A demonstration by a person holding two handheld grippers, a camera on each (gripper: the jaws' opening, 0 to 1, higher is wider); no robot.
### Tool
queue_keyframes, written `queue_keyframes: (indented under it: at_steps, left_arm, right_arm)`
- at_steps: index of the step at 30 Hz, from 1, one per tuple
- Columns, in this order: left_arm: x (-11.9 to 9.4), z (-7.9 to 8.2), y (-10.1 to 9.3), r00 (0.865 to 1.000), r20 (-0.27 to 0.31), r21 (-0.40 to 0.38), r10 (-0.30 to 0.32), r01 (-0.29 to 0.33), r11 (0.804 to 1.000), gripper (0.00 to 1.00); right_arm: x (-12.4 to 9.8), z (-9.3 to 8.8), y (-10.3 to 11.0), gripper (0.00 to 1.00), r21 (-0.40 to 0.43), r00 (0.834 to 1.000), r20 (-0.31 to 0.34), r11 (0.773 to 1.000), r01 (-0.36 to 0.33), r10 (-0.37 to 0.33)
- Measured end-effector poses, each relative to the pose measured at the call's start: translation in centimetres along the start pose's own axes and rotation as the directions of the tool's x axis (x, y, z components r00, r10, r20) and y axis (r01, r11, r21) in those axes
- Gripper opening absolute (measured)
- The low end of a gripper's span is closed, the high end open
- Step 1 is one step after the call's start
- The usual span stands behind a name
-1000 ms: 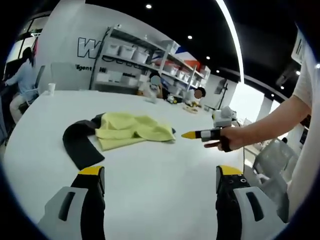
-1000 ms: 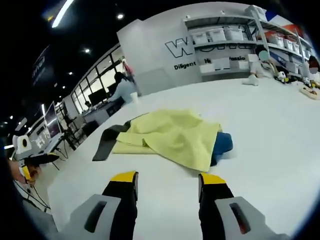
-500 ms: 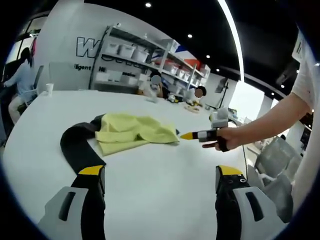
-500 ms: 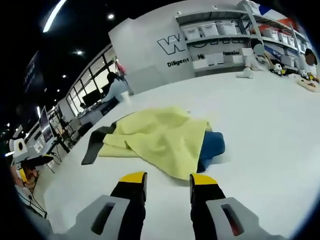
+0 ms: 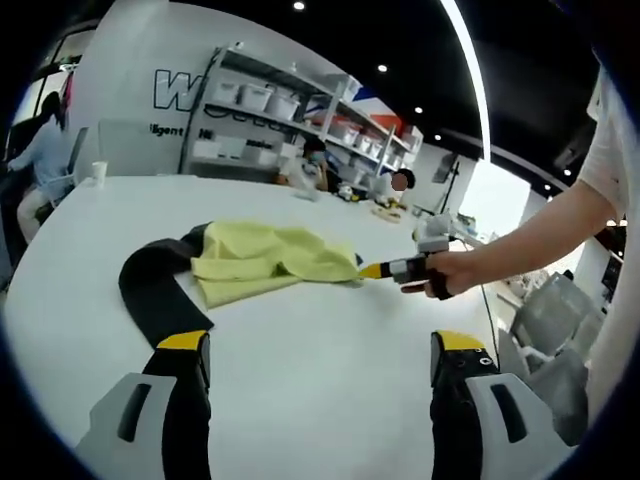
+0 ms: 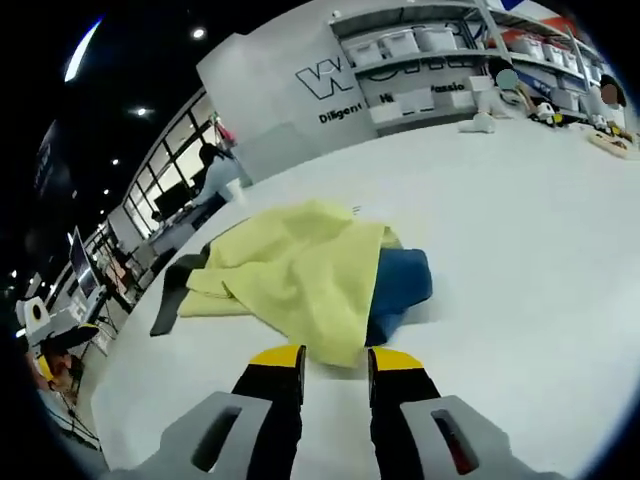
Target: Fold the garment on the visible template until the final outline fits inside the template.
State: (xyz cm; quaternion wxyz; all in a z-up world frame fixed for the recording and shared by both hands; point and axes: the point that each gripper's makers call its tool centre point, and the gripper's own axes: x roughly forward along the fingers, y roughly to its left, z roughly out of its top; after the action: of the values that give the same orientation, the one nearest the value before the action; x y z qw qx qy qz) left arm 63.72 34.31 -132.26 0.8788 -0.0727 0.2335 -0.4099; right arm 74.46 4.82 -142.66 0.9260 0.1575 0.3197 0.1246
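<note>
Lying crumpled on the white table (image 5: 300, 380), straight ahead of the left gripper (image 5: 320, 350) and well beyond its jaw tips: yellow garment (image 5: 268, 258). Trailing out from under the garment's left side and curling back toward the left jaw: black fabric strip (image 5: 155, 292). Left jaws spread wide, nothing between them, bare tabletop in the gap.

Reaching in from the right of the left gripper view, gripped by a person's hand (image 5: 440, 275): right gripper (image 5: 372, 270), yellow tip touching or just beside the garment's right edge. Jaws there seen side-on; gap not readable from that angle.

Ahead of the right gripper (image 6: 334, 358) in its own view: same yellow garment (image 6: 300, 272), its near hem hanging just past the yellow jaw tips, at or just beyond the narrow gap. Jaws drawn close but a slim gap left; cannot tell whether cloth sits inside it. Peeking out from under the garment on the right: blue fabric (image 6: 400, 285). Black strip (image 6: 172, 292) again on the garment's far left side.

Far beyond the table: grey wall with lettering (image 5: 170, 95) and shelving with white bins (image 5: 280, 110). Far left in the right gripper view: left gripper (image 6: 42, 352) at the table's edge.
</note>
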Motion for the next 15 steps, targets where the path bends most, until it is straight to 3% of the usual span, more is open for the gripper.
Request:
queue_keyframes:
  at_steps: [9,15]
  left_arm:
    - [0.56,0.09,0.15,1.0,-0.004,0.0,-0.003,0.003,1.0,0.89]
    - [1.09,0.03,0.49,1.0,-0.012,0.0,-0.005,0.005,1.0,0.88]
  right_arm:
    - [0.58,-0.29,-0.27,0.18,0.019,1.0,-0.011,1.0,-0.015,0.015]
    - [0.54,-0.49,-0.02,0.04,0.007,0.999,-0.022,0.999,-0.034,0.034]
